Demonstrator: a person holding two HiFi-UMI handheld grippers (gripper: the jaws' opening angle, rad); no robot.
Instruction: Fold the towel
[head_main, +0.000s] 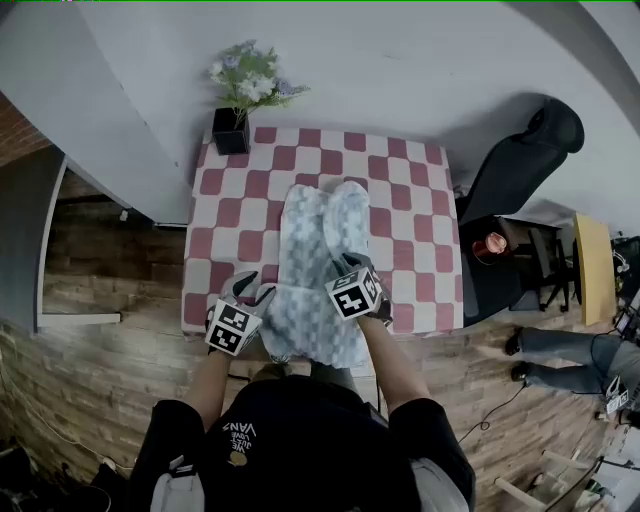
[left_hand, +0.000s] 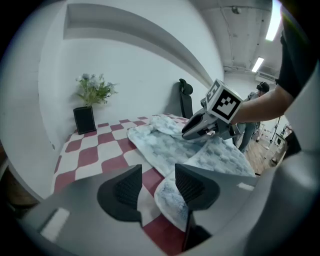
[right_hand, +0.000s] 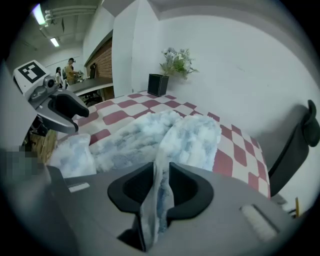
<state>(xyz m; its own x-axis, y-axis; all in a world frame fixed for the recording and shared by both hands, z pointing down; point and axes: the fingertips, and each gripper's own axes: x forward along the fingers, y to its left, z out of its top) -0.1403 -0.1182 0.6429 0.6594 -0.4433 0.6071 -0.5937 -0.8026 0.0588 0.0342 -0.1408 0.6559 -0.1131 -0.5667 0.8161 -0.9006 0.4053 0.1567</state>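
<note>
The towel (head_main: 312, 262) lies down the middle of the checked counter (head_main: 420, 230), and by my reckoning the fold is only partly made. It shows as a narrow strip, so it looks to have been doubled lengthwise once already, though I can't count the layers. The far half is rumpled and humped rather than flat. The near end spills over the counter's near edge towards the person. What is left, I'd judge, is to lift that near end, carry it over to the far end and smooth the heap.

The right gripper (right_hand: 161, 187) has a ridge of the cloth pinched between its fingers (right_hand: 190, 187), at the towel's right side. The left gripper (left_hand: 157, 186) has its fingers spread. The towel's near left corner lies below them, partly under the right-hand one, and nothing is clamped.

The towel's long axis runs from the person's edge away toward the far wall, nearly square to the counter's sides. Its far end, split into two soft lobes, points at the wall to the right of the plant (head_main: 243, 95). Its near end points at the person.
</note>
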